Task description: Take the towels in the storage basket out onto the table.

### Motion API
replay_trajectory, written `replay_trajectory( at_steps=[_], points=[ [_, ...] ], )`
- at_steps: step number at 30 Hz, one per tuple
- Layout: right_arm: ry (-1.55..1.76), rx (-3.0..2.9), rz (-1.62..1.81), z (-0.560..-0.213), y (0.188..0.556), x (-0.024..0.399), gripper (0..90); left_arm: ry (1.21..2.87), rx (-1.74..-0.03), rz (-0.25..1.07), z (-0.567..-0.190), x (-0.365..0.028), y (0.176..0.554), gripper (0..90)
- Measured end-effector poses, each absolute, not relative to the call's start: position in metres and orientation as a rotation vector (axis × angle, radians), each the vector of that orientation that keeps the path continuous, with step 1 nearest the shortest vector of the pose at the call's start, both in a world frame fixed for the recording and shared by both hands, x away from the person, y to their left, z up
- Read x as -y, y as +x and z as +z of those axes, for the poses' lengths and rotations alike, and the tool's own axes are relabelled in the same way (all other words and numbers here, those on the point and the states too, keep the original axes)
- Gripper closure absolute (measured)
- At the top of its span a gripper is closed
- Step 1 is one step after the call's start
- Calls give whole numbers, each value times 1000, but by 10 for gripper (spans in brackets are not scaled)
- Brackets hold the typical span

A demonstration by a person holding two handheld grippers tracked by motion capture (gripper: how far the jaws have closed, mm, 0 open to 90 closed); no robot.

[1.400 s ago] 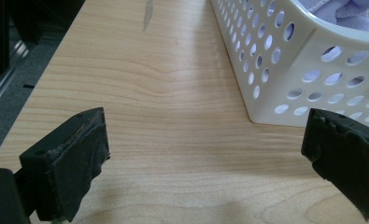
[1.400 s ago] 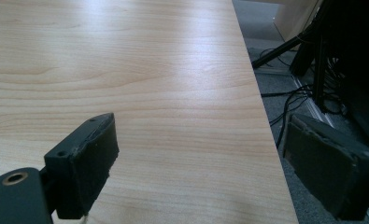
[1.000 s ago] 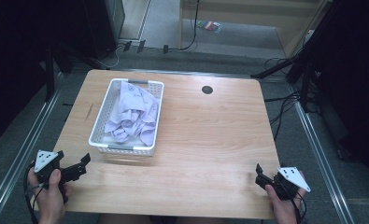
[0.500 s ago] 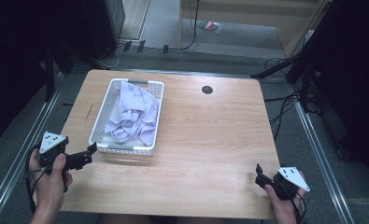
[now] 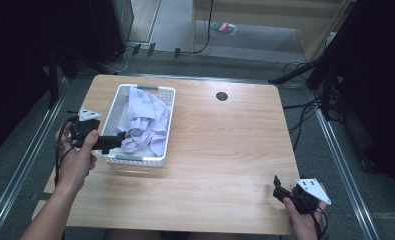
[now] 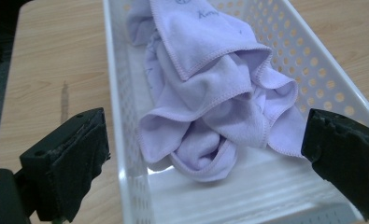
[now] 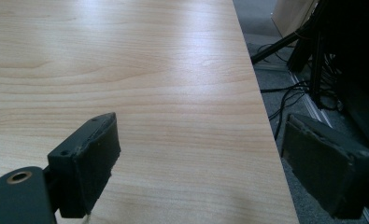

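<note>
A white perforated basket [image 5: 115, 107] sits on the left half of the wooden table and holds crumpled lilac cloths [image 5: 147, 122]. My left gripper [image 5: 116, 141] is open at the basket's near left corner, its jaws spread over the rim. In the left gripper view the lilac cloths [image 6: 210, 88] lie piled between the two wide-apart jaws, inside the basket [image 6: 119, 116], with nothing gripped. My right gripper [image 5: 276, 187] rests open at the table's near right corner, holding nothing. Its own view looks across bare wood toward the table's right edge [image 7: 261, 121].
A small black grommet hole [image 5: 221, 96] sits at the table's back centre. Metal rails [image 5: 25, 165] run along both sides of the table on the grey floor. Cables and stand legs [image 5: 310, 75] lie off the right side. Bare tabletop [image 5: 225, 150] spans the middle and right.
My left gripper has moved up from the table's near left corner to the basket's near left rim, jaws now over the cloths. The right gripper has stayed put.
</note>
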State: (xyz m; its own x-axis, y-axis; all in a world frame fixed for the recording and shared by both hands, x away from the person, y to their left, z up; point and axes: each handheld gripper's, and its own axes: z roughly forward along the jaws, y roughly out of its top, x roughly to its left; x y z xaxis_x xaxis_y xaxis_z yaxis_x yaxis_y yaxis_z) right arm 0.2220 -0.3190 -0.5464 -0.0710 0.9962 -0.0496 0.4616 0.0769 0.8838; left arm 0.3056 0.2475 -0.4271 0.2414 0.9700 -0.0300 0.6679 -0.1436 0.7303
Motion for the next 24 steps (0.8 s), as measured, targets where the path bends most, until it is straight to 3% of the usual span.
replay_trajectory(
  at_steps=[14, 24],
  points=[
    [1474, -1640, 936, -546, 222, 319, 118, 2015, -1584, 465, -439, -209, 373, 12],
    [1477, -1646, 943, -546, 223, 321, 117, 2075, -1722, 399, -468, -185, 410, 12]
  ],
)
